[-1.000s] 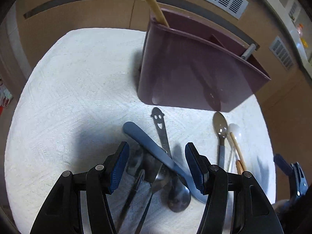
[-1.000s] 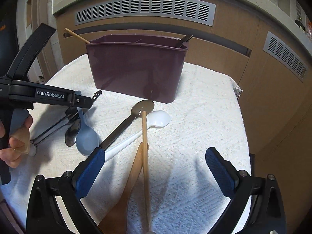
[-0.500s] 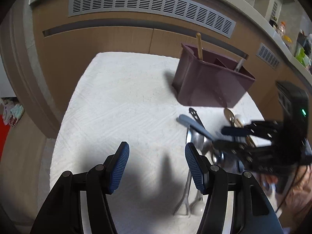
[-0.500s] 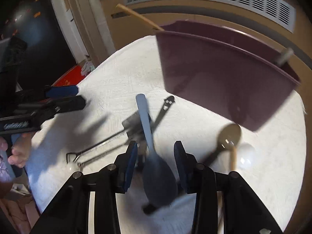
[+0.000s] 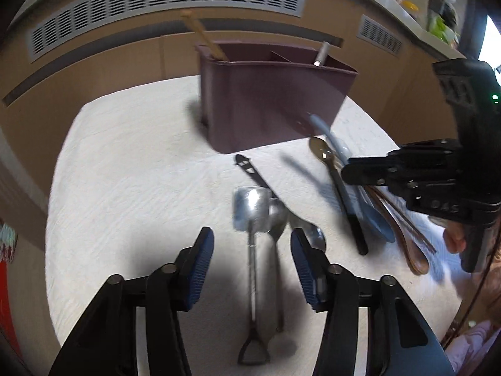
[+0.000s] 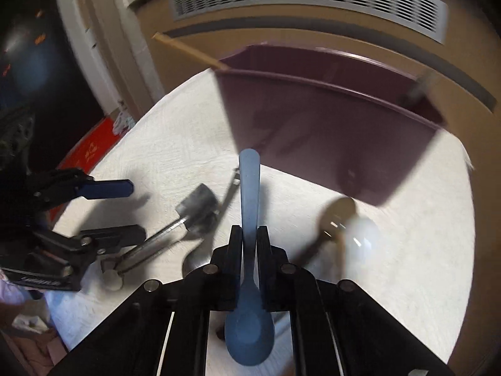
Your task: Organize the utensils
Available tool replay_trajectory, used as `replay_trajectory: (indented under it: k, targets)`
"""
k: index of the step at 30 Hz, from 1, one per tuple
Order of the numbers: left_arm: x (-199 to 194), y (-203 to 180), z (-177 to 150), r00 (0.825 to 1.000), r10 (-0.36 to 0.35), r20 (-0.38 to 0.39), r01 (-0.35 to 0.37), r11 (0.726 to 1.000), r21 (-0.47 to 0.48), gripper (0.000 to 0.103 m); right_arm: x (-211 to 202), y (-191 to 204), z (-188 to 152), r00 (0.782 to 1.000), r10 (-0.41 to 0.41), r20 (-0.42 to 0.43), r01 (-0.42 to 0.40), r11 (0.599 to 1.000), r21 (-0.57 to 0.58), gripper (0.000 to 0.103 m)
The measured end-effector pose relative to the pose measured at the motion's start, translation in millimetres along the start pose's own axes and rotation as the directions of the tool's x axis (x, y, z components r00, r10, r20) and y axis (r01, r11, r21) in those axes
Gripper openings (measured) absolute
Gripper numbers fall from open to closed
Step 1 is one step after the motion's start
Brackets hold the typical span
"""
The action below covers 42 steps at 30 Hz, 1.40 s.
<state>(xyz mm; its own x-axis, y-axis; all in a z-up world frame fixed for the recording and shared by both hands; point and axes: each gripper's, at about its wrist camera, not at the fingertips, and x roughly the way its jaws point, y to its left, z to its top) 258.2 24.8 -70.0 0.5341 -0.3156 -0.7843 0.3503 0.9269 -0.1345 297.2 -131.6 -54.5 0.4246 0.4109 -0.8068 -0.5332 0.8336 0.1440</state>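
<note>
My right gripper (image 6: pixel 249 235) is shut on the blue spoon (image 6: pixel 249 188), handle pointing forward at the maroon utensil caddy (image 6: pixel 328 131), bowl hanging back under the fingers. The spoon is lifted off the white cloth; it also shows in the left wrist view (image 5: pixel 328 138). My left gripper (image 5: pixel 252 263) is open and empty, low over several metal utensils: a small shovel-shaped spoon (image 5: pixel 250 210) and metal spoons (image 5: pixel 277 216). The caddy (image 5: pixel 269 100) stands behind them, with a wooden stick (image 5: pixel 203 39) and a metal handle (image 5: pixel 322 53) inside.
A dark long-handled spoon (image 5: pixel 338 185), wooden spoons (image 5: pixel 404 228) and a white spoon (image 6: pixel 363 235) lie on the cloth to the right. The round table (image 5: pixel 125 172) has wooden cabinets with vent grilles behind it. The right gripper body (image 5: pixel 438 169) is at the right.
My right gripper has closed on the blue spoon and lifted it from the pile. My left gripper has swung back toward the metal utensils and stays open.
</note>
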Motion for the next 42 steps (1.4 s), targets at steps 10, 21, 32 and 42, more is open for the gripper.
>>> replay_trajectory:
  k: [10,21,32,42]
  targets:
    - [43.5,-2.4,33.1,0.990,0.081,-0.120,-0.079,0.997,0.019,0.050,-35.4,-26.5,-30.1,0.996,-0.050,0.073,0.042,0.994,0.101,0.008]
    - [35.9,2.4,27.1,0.995,0.047,-0.087,-0.053,0.996,-0.072,0.033,-27.9,-26.5,-39.7,0.996,-0.058,0.067,0.050,0.992,0.117,0.008]
    - [-66.0,-21.9,3.6,0.964,0.053,0.259,-0.029,0.995,-0.096,0.033,-57.9,-21.8,-46.5,0.980,-0.065,0.186,0.032,0.984,0.174,0.008]
    - [-104.5,-41.3,20.7,0.927,0.041,0.372,-0.012,0.997,-0.079,0.019,-91.8,-7.3,-45.1,0.958,-0.090,0.273,0.052,0.988,0.145,0.008]
